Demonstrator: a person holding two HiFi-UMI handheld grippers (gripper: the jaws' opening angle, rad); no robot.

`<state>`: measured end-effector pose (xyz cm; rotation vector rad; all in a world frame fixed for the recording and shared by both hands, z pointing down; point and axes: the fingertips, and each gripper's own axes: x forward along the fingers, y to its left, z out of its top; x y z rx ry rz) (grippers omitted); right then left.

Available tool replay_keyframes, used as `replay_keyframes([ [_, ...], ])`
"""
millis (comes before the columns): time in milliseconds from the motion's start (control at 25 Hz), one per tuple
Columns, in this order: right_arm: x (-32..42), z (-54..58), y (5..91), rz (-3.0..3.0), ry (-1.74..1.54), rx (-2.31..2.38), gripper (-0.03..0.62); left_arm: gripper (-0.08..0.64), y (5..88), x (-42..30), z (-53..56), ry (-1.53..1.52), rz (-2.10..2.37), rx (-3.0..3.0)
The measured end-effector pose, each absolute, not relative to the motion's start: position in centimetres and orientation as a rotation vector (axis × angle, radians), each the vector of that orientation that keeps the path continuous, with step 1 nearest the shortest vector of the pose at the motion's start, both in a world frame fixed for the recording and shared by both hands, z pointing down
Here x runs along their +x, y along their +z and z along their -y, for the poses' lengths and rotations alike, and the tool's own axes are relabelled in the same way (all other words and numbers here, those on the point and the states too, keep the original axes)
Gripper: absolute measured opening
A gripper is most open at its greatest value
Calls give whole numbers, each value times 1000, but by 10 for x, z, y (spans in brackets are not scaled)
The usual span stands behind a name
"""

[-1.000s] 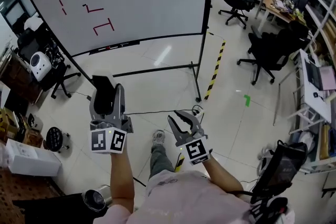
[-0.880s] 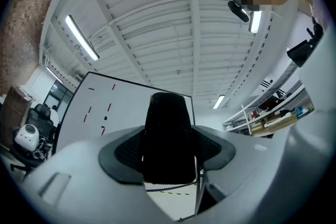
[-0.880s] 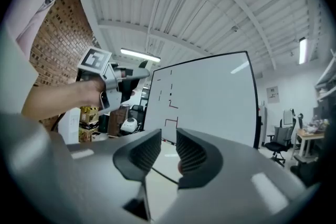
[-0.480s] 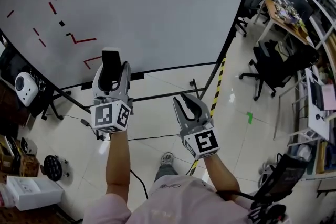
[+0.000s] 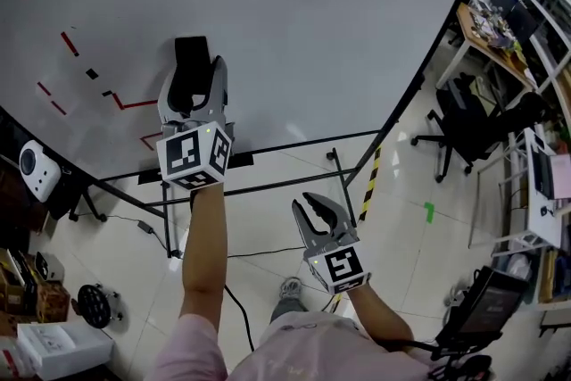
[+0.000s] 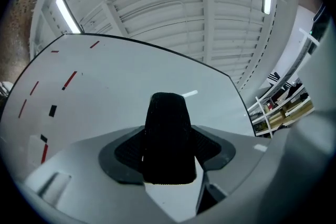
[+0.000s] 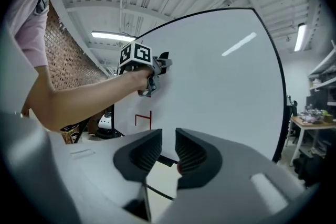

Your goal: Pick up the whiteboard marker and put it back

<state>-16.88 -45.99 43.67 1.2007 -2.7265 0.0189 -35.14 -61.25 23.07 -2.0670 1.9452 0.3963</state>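
My left gripper (image 5: 191,65) is raised in front of the whiteboard (image 5: 339,22), shut on a black block-shaped object (image 5: 190,67) that looks like a board eraser. In the left gripper view the black object (image 6: 168,136) stands upright between the grey jaws, with the board behind it. My right gripper (image 5: 314,204) hangs lower and to the right, above the floor, jaws a narrow gap apart with nothing between them (image 7: 168,147). The right gripper view shows the left gripper (image 7: 157,66) close to the board. No marker is clearly visible.
Red strokes (image 5: 134,103) and small black marks (image 5: 92,73) are on the board's left part. A dark tray (image 5: 241,160) runs along its lower edge above the stand's bars (image 5: 268,188). Office chairs (image 5: 468,116) and desks (image 5: 535,183) stand at the right.
The person has walked up to the whiteboard, which now fills the head view. The left gripper with the black object rose toward the board; the right gripper stayed low.
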Motion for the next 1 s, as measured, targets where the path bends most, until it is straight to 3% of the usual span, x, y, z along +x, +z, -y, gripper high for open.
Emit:
replay_keyframes([
  [400,-177,477,463,2669,38,1192,81,268,254,-392,658,282,-2066,-1932],
  [1000,-160,468,484,2617,56,1190,81,270,263,-388,648,271,-1984,-1875],
])
